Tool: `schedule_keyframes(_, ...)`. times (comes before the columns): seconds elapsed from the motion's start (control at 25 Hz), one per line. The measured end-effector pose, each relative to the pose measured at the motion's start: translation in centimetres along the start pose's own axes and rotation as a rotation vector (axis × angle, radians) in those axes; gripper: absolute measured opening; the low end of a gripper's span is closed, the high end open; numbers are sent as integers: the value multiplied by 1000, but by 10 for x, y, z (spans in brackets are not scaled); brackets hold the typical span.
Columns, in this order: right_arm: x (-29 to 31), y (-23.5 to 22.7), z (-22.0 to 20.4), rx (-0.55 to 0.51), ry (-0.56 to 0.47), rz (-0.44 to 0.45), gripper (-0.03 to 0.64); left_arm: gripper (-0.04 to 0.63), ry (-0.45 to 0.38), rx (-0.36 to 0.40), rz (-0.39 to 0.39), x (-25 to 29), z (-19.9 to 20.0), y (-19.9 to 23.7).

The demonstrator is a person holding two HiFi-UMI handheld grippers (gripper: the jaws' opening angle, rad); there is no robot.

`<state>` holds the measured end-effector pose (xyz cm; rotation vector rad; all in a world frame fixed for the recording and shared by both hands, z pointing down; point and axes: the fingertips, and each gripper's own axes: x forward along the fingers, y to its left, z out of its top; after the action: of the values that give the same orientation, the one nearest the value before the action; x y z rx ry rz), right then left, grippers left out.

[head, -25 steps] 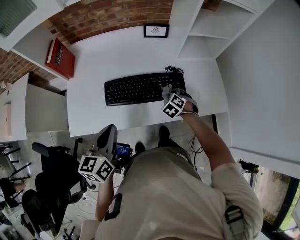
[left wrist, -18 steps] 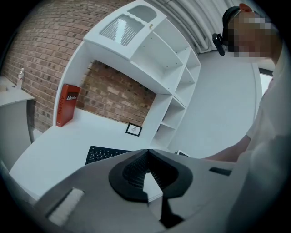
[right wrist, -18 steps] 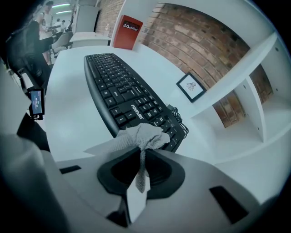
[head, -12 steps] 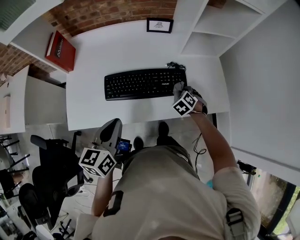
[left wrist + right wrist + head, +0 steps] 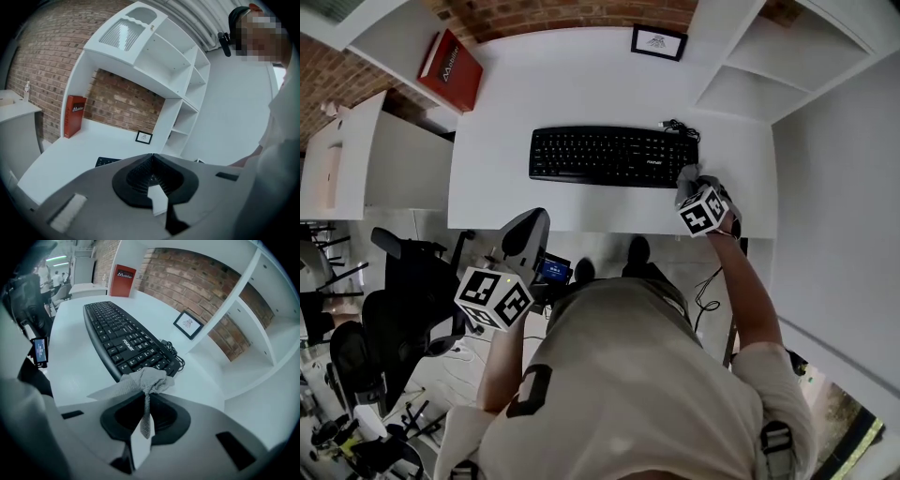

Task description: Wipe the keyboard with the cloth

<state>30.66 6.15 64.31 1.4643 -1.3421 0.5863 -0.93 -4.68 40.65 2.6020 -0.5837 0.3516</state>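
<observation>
A black keyboard [image 5: 614,157] lies across the white desk [image 5: 572,84]. In the right gripper view the keyboard [image 5: 123,339] runs away to the upper left. My right gripper [image 5: 143,393] is shut on a grey cloth [image 5: 143,379], which bunches out past the jaw tips just off the keyboard's right front corner. From the head view the cloth [image 5: 686,177] sits at that corner, with the right gripper [image 5: 692,190] behind it. My left gripper [image 5: 528,228] hangs below the desk's front edge, away from the keyboard. Its jaws [image 5: 151,155] are closed on nothing.
A red book [image 5: 450,58] stands at the desk's back left and a small framed picture [image 5: 659,41] at the back. The keyboard's cable [image 5: 680,126] coils at its back right corner. White shelves [image 5: 764,70] rise on the right. Black office chairs [image 5: 389,328] stand left of me.
My right gripper has slid the cloth rightwards along the keyboard's front, from over its right-hand keys to just off its right corner. The left gripper has stayed low.
</observation>
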Motion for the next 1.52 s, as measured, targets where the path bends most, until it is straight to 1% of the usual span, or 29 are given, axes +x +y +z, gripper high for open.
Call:
schedule_keyframes(0.16, 0, 4, 2, 2, -32, 35, 26, 5, -4, 5, 50, -1, 1, -3)
schedule_keyframes(0.28, 0, -4, -1, 9, -49, 42, 26, 5, -3, 7, 69, 6, 1, -11)
schedule_keyframes(0.44, 5, -13, -9, 50, -63, 52, 26, 5, 7, -2, 96, 9, -2, -15)
schedule_keyframes(0.56, 10, -19, -17, 50, -54, 68, 26, 5, 14, -12, 119, 16, -6, -19)
schedule_keyframes(0.68, 15, -20, -27, 42, -49, 83, 25, 5, 17, -11, 125, 22, -6, -29)
schedule_keyframes(0.92, 15, -21, -28, 66, -74, 129, 26, 5, 39, -1, 130, 33, -6, -41)
schedule_keyframes(0.96, 15, -22, -29, 76, -73, 138, 26, 5, 42, 5, 128, 35, -6, -43)
schedule_keyframes(1.04, 13, -25, -28, 132, -87, 158, 26, 5, 44, 21, 126, 36, -5, -45)
schedule_keyframes(1.16, -3, -32, -10, 262, -180, 189, 26, 5, 41, 26, 134, 33, -3, -36)
schedule_keyframes(1.24, -16, -31, 9, 315, -234, 207, 26, 5, 34, 12, 139, 29, -4, -24)
schedule_keyframes(1.36, -33, -16, 46, 312, -287, 230, 26, 5, 23, -6, 131, 22, -4, -1)
schedule_keyframes(1.52, -46, 29, 114, 264, -334, 289, 26, 5, 11, -23, 94, 11, 0, 36)
